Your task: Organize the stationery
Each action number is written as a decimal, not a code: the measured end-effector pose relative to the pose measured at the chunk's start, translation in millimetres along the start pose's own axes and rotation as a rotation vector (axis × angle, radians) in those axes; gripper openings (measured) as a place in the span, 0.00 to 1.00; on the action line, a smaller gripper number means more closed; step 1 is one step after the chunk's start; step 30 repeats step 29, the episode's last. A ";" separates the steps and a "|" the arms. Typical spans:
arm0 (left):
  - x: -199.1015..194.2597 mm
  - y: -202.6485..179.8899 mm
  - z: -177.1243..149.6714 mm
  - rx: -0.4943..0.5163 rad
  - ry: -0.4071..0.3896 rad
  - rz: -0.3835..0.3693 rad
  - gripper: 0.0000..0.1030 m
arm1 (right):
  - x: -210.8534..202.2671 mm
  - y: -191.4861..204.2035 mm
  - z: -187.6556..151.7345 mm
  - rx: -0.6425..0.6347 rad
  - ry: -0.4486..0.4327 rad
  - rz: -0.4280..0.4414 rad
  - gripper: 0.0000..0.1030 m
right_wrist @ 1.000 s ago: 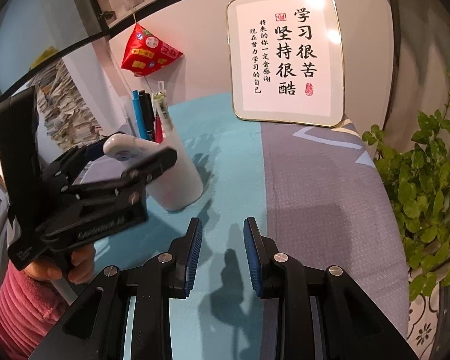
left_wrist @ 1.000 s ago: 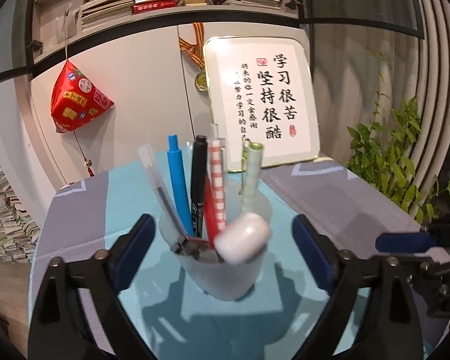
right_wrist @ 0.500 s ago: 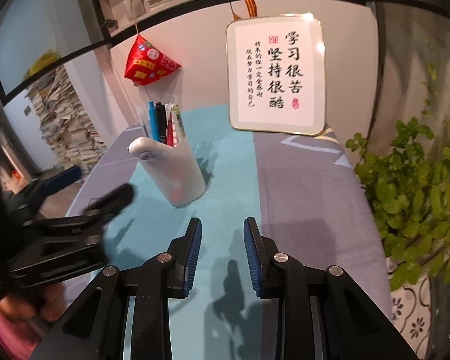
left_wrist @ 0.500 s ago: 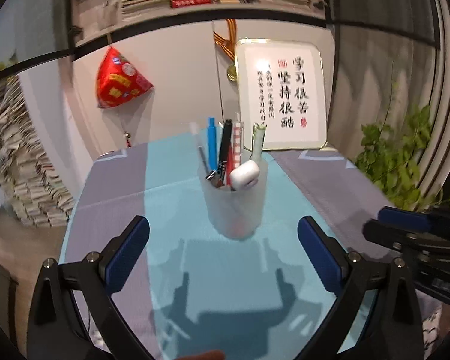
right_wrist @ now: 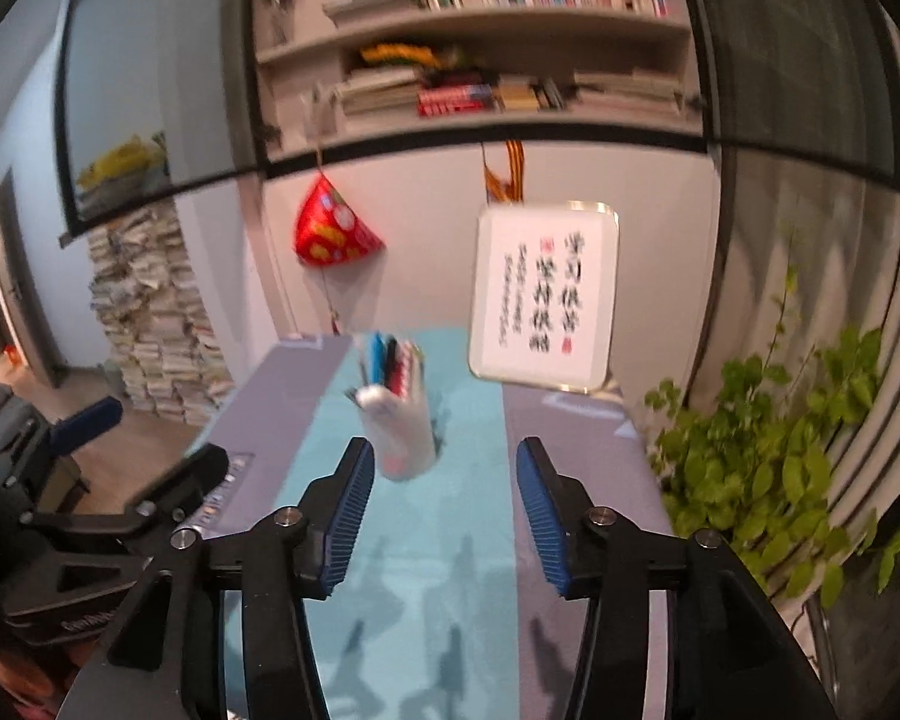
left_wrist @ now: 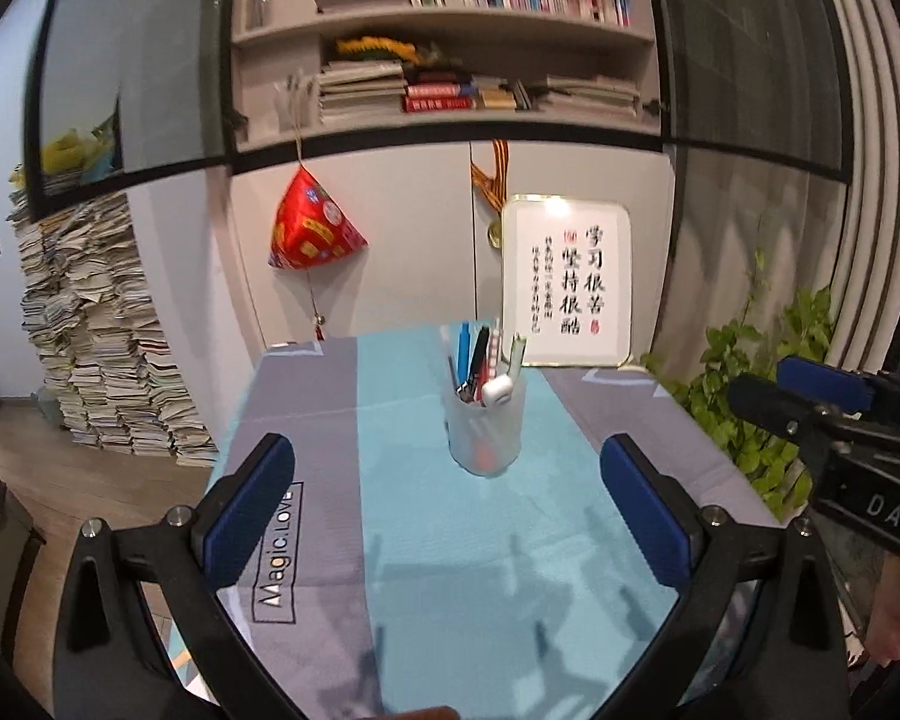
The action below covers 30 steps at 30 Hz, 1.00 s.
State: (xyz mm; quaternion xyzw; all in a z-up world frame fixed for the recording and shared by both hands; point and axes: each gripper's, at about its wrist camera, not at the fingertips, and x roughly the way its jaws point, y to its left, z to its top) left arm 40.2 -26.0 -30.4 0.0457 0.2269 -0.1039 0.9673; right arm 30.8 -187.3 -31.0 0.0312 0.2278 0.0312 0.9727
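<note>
A frosted pen cup [left_wrist: 485, 435] stands upright on the teal strip of the table [left_wrist: 402, 540]. It holds several pens [left_wrist: 471, 351] and a white correction-tape case [left_wrist: 497, 390] at its rim. My left gripper [left_wrist: 447, 516] is open and empty, well back from the cup near the table's front. My right gripper [right_wrist: 441, 507] is open and empty, also pulled back; the cup [right_wrist: 402, 438] shows just beyond its fingertips, blurred. The right gripper also shows at the right edge of the left wrist view [left_wrist: 822, 402].
A framed calligraphy sign [left_wrist: 567, 282] leans on the wall behind the cup. A green plant [left_wrist: 750, 384] stands right of the table. A red ornament [left_wrist: 312, 228] hangs on the wall. Stacked books [left_wrist: 90, 348] stand on the floor at left.
Both grippers have pulled back and up from the cup, which now looks far smaller. The right gripper's jaws have opened wide. The cup and its contents stay put.
</note>
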 end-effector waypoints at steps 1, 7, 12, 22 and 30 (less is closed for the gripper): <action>-7.7 0.0 1.1 -0.007 -0.004 0.006 0.99 | -6.5 1.6 1.4 0.000 -0.013 -0.003 0.52; -46.0 2.9 3.9 -0.029 -0.072 0.032 0.99 | -43.2 12.9 2.7 -0.020 -0.076 -0.002 0.54; -67.1 1.7 6.1 -0.030 -0.114 0.035 0.99 | -61.5 16.5 0.5 -0.025 -0.111 0.013 0.56; -80.0 -3.4 4.4 -0.009 -0.154 0.040 0.99 | -69.4 14.9 -3.6 -0.015 -0.125 0.018 0.57; -79.1 -4.1 3.1 -0.009 -0.149 0.036 0.99 | -69.0 14.3 -6.0 -0.016 -0.122 0.019 0.57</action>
